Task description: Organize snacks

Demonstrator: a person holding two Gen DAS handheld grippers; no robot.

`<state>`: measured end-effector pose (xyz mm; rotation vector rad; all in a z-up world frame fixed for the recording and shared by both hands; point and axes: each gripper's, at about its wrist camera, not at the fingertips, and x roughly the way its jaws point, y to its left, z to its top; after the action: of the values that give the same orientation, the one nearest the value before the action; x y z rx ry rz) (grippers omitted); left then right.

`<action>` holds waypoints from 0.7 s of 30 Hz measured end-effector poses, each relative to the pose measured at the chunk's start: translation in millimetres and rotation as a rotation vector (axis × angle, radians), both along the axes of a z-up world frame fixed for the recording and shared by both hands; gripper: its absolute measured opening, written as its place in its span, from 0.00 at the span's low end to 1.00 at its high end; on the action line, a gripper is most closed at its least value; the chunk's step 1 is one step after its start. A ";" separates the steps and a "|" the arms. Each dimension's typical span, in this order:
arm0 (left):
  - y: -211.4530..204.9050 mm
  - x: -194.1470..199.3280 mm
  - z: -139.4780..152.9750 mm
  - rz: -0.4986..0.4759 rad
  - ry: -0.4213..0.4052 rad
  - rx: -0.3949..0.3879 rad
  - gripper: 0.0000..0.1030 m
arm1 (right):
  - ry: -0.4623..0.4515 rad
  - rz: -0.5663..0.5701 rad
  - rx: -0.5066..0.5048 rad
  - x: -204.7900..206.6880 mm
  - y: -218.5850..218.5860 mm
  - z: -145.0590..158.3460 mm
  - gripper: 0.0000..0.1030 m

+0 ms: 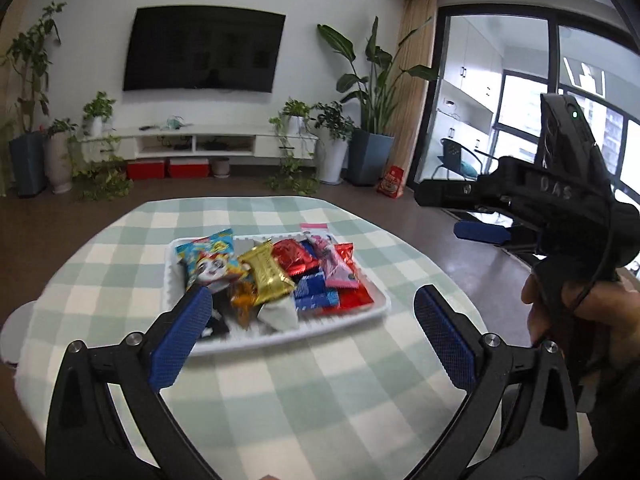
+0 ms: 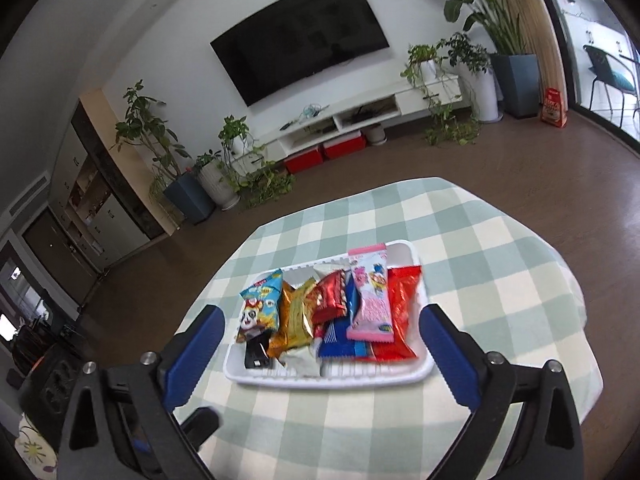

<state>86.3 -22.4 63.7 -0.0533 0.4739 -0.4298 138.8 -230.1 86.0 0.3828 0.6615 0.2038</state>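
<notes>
A white tray sits on the checked tablecloth, filled with several snack packets: a panda packet, a gold one, a red foil one, a pink one and blue ones. My left gripper hovers in front of the tray, open, with nothing between its blue pads. In the right wrist view the same tray lies just beyond my right gripper, also open wide and empty. The pink packet lies on top of a red one.
The table is rounded, with a green and white checked cloth; brown floor surrounds it. A hand holds the right tool's black body at the right of the left wrist view. A television, potted plants and a low cabinet stand far behind.
</notes>
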 end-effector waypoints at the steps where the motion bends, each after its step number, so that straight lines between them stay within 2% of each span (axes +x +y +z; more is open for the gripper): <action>1: 3.3 -15.4 1.8 0.031 -0.012 0.005 1.00 | -0.012 -0.003 -0.005 -11.4 1.1 -2.5 0.99; 5: 16.3 -65.8 4.7 0.146 -0.020 0.025 1.00 | -0.042 -0.022 -0.024 -53.9 5.3 -14.9 0.99; 8: 20.7 -83.2 3.8 0.165 -0.010 0.070 1.00 | -0.073 -0.034 -0.073 -82.9 12.7 -18.5 1.00; 12: 28.2 -93.6 5.7 0.233 0.030 0.086 1.00 | -0.088 -0.033 -0.131 -109.8 21.4 -20.3 1.00; 15: 26.6 -94.6 6.9 0.307 0.051 0.167 1.00 | -0.079 -0.034 -0.145 -124.7 24.5 -20.9 1.00; 17: 27.6 -96.4 8.0 0.346 0.057 0.192 1.00 | -0.071 -0.036 -0.149 -132.0 25.6 -21.5 1.00; 21: 30.4 -97.6 9.3 0.325 0.092 0.154 1.00 | -0.065 -0.036 -0.172 -143.2 33.1 -21.0 1.00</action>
<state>-11.3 8.0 73.0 -0.0009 0.5768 -0.0712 -4.5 -197.0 65.0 0.2214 0.6028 0.1232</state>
